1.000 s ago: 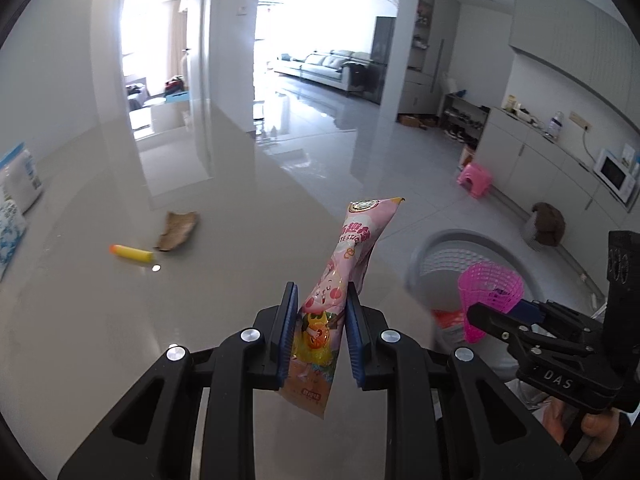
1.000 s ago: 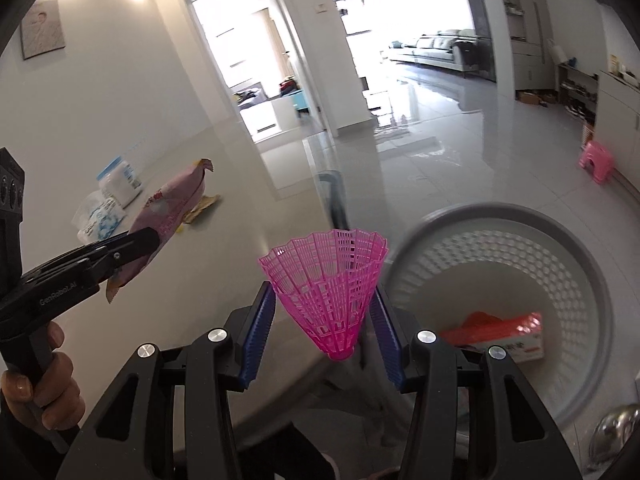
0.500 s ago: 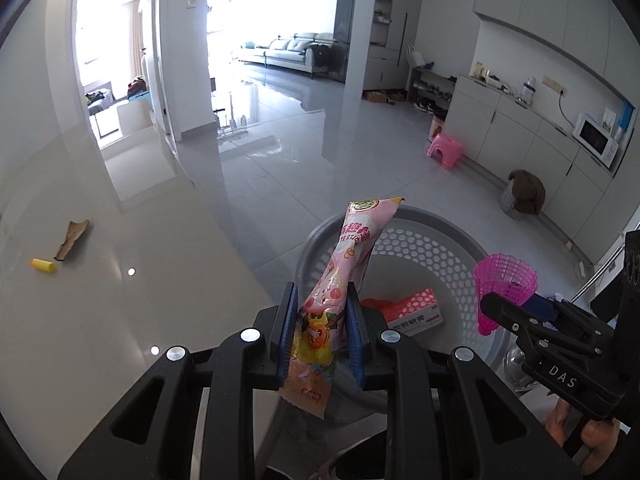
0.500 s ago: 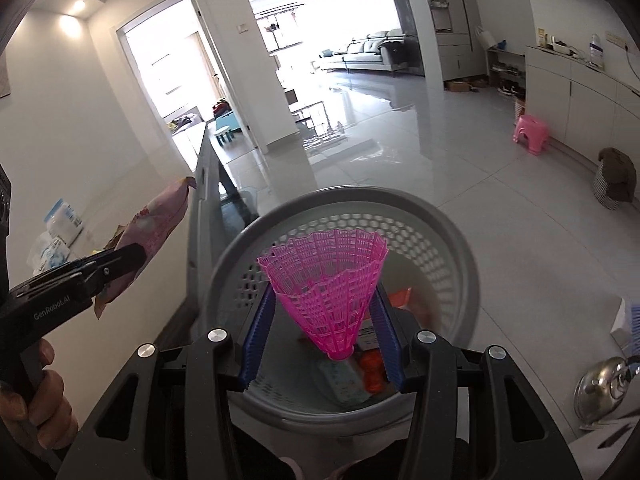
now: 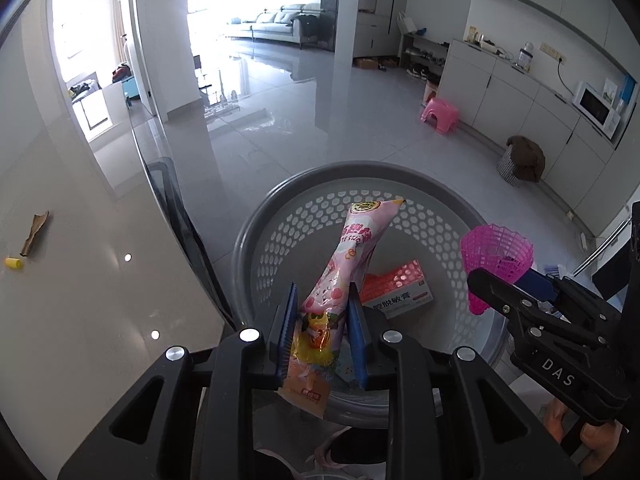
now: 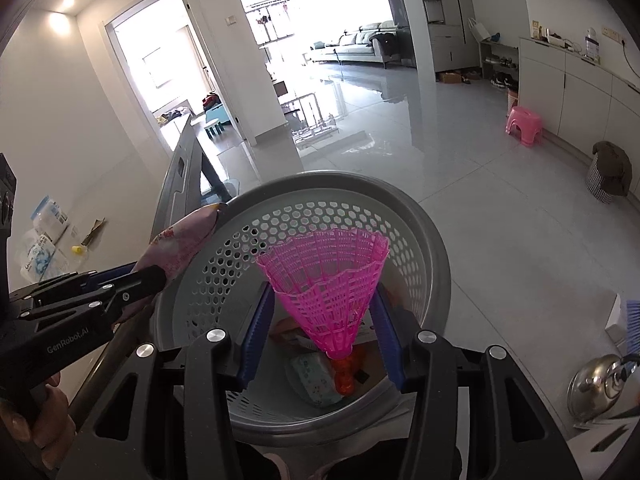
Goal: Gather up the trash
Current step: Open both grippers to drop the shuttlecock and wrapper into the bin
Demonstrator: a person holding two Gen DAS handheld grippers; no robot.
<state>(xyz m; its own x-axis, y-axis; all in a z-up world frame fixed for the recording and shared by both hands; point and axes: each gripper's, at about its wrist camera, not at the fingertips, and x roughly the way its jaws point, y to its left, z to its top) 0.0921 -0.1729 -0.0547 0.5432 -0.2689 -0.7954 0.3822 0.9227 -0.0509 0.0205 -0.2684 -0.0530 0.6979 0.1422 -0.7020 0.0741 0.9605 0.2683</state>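
Observation:
My left gripper [image 5: 322, 322] is shut on a pink snack wrapper [image 5: 348, 256] and holds it over the grey perforated basket [image 5: 256, 232]. My right gripper [image 6: 322, 330] is shut on a pink plastic shuttlecock [image 6: 326, 280], also above the basket [image 6: 424, 240]. The right gripper shows in the left wrist view [image 5: 492, 284], the left gripper in the right wrist view [image 6: 132, 276]. The basket holds a red and white box [image 5: 400, 290], a small wipes pack [image 6: 314, 376] and an orange item [image 6: 346, 372].
A white table [image 5: 80, 280] lies to the left, with a brown scrap [image 5: 36, 232] and a yellow cap [image 5: 14, 263] on it. Wipes packs [image 6: 40, 256] sit on its far side. A pink stool [image 5: 440, 114], a steel kettle [image 6: 600, 380] and cabinets stand around.
Both grippers have swung from over the table to above the basket, each still holding its item. The basket's contents have come into view.

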